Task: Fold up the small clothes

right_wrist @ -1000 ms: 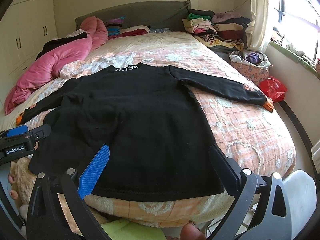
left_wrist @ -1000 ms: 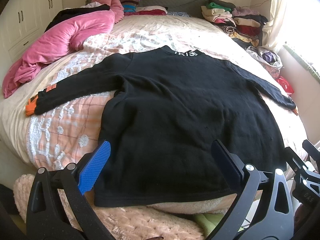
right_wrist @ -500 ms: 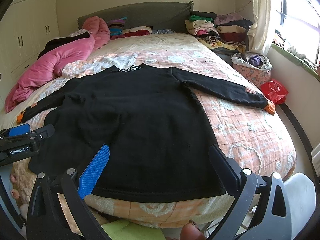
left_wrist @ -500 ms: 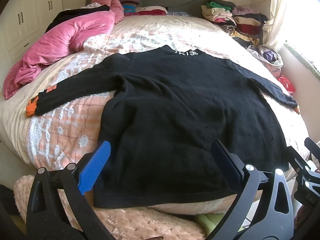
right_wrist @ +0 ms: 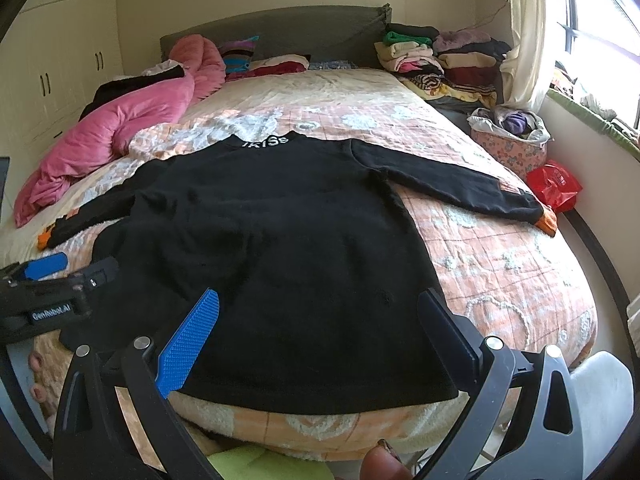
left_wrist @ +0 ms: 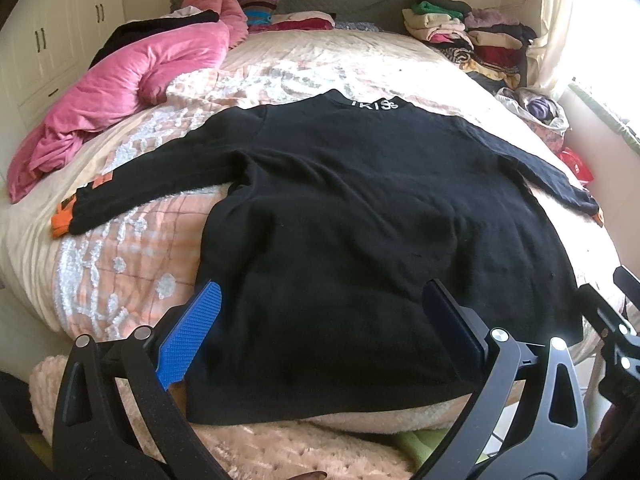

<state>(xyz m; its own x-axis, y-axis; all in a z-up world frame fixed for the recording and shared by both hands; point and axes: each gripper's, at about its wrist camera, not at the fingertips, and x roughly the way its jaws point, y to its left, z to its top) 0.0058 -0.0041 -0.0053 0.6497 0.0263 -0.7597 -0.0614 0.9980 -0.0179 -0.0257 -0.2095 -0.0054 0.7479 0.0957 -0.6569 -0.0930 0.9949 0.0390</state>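
A black long-sleeved top (left_wrist: 360,216) with orange cuffs lies flat on the bed, back up, sleeves spread to both sides, white letters at the collar. It also shows in the right wrist view (right_wrist: 280,240). My left gripper (left_wrist: 320,320) is open and empty above the hem at the bed's foot. My right gripper (right_wrist: 316,324) is open and empty above the hem's right part. The left gripper also shows in the right wrist view (right_wrist: 52,284) at the left edge.
A peach quilt (right_wrist: 500,264) covers the bed. A pink duvet (left_wrist: 132,92) lies at the far left. Stacks of folded clothes (left_wrist: 468,36) sit at the far right. A floral basket (right_wrist: 512,144) and a red bag (right_wrist: 554,184) stand by the window wall.
Both grippers have drifted slightly; the view of the top has shifted a little. The top has not moved and both grippers stay open.
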